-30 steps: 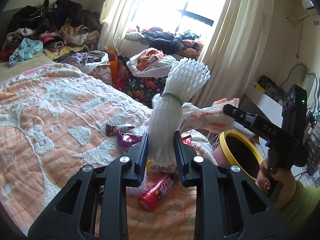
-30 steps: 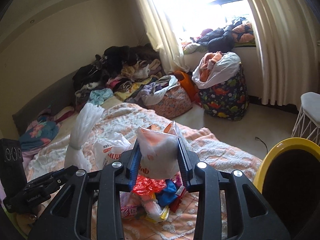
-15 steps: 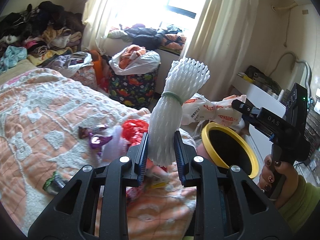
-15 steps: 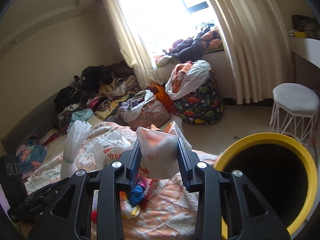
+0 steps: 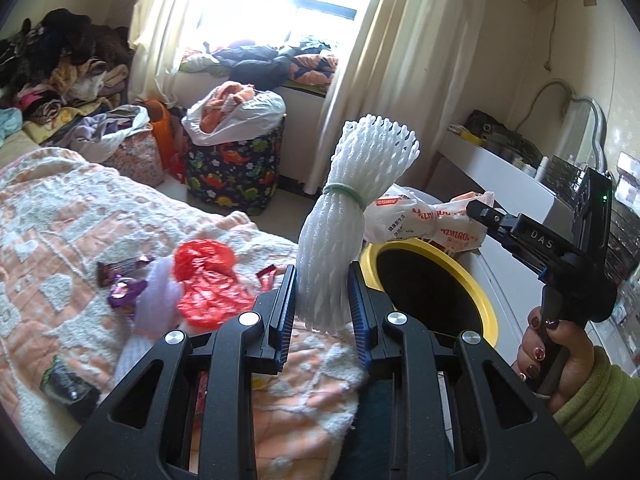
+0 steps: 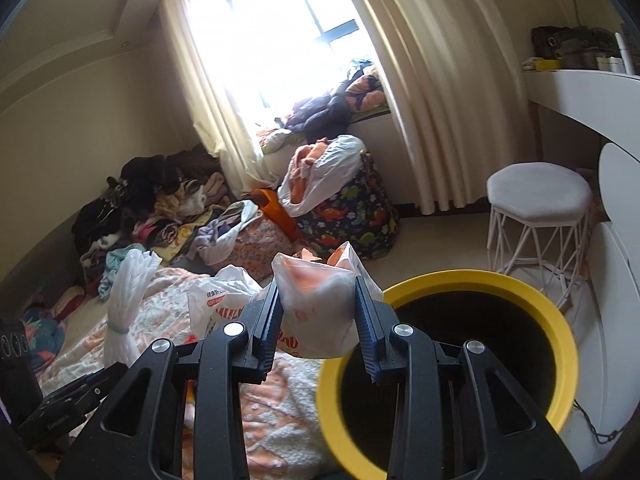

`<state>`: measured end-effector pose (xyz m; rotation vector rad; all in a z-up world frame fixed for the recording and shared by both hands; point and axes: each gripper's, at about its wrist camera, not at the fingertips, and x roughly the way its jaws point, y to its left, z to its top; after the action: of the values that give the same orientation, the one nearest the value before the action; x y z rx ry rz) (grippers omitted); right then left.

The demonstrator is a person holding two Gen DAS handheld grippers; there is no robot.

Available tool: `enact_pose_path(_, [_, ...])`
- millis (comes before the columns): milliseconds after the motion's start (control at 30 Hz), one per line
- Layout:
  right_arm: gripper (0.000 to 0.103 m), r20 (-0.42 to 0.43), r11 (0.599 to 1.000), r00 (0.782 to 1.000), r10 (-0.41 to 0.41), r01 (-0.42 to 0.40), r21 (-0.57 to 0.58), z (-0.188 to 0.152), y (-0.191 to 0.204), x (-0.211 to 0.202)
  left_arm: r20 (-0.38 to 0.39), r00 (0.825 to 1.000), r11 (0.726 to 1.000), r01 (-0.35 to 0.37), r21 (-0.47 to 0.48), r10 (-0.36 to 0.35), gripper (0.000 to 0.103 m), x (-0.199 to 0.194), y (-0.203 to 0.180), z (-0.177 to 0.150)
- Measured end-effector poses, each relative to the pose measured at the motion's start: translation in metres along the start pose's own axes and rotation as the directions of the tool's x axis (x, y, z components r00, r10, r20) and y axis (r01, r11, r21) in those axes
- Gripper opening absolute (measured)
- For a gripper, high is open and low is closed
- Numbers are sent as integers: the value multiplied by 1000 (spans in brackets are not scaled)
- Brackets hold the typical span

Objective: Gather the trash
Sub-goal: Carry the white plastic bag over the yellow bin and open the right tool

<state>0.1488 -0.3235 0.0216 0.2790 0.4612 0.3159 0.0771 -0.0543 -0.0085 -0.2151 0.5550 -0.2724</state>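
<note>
My left gripper (image 5: 322, 312) is shut on a bundle of white foam netting (image 5: 340, 220) tied with a green band, held upright over the bed's edge. My right gripper (image 6: 318, 324) is shut on a white plastic bag with red print (image 6: 320, 308), just left of the yellow-rimmed black bin (image 6: 520, 288). From the left wrist view the bin (image 5: 476, 280) sits to the right, with the bag (image 5: 424, 220) hanging above its far rim from the right gripper (image 5: 476, 210). A red plastic bag (image 5: 208, 280), purple wrappers (image 5: 124, 280) and a dark wrapper (image 5: 64, 376) lie on the bedspread.
The bed with a pink and white spread (image 5: 60, 220) fills the left. A dinosaur-print hamper (image 5: 232, 176) and piles of clothes (image 6: 160, 208) stand by the window. A white stool (image 6: 538, 200) and white desk (image 6: 592, 92) lie right of the bin.
Both grippers have swung right, off the bed and toward the bin, each still holding its load. The bin now looms large under the right gripper.
</note>
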Motion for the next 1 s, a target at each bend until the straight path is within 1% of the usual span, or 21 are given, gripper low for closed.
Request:
enact_pose_path(233, [33,11,996,997,-78,78,45,2,-32,-6,-24,999,999,29,25,-29,19,19,-18,0])
enact_pose_path(433, [33,13,986,989,-144,143,83,2,-59,-11,-47,998,998,48,44,-46,19,33,-30,-1])
enact_pose_path(700, [33,-20,965,971,-239,240,109,-3,-87,-8,-74,995,995,72,70,-67,19,54,-47,-2])
enact_pose_path(800, [33,-45,955,960,-276,280,102,-5,-96,-5,-86,993,993,82,83,-74,19,62,-56,-3])
enact_pose_path(1000, [33,-76,939,942,-328,334,77,-10,-106,-1,-127,988,989,104,106,-90,19,85,-73,-7])
